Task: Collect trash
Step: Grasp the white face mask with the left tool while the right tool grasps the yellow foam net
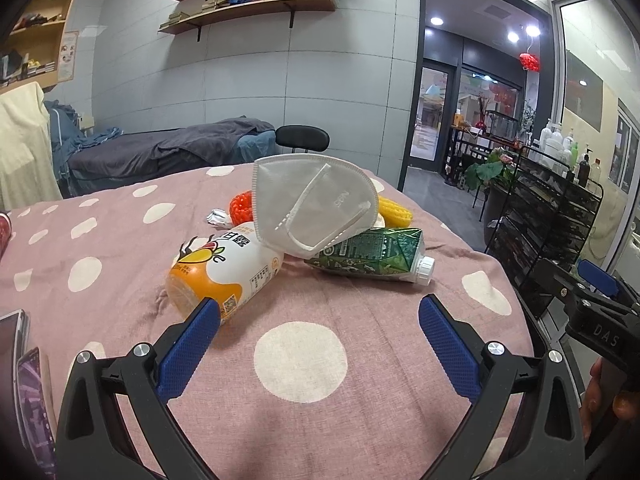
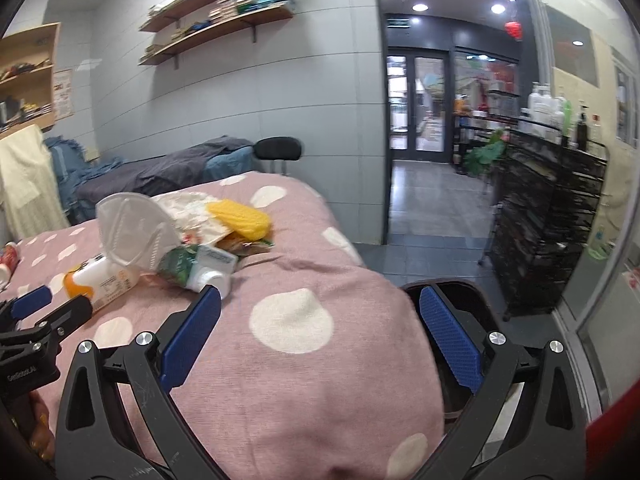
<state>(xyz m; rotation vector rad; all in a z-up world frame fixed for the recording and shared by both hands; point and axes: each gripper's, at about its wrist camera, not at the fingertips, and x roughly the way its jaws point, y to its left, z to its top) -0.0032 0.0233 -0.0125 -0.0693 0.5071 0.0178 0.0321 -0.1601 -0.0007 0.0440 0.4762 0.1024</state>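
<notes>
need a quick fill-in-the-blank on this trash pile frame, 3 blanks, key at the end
1. The white face mask lies on top of the orange bottle and the ____ carton.
2. The pink cloth under the pile is printed with white ____.
3. The left gripper and the right gripper both have their jaws ____, holding nothing.

Missing words: green; dots; open

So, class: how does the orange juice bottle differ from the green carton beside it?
The orange juice bottle is rounded, white and orange; the green carton is flat-sided and dark green. The carton shows a white screw cap, while the bottle's top is hidden under the mask. Both lie on their sides on the tablecloth.
</notes>
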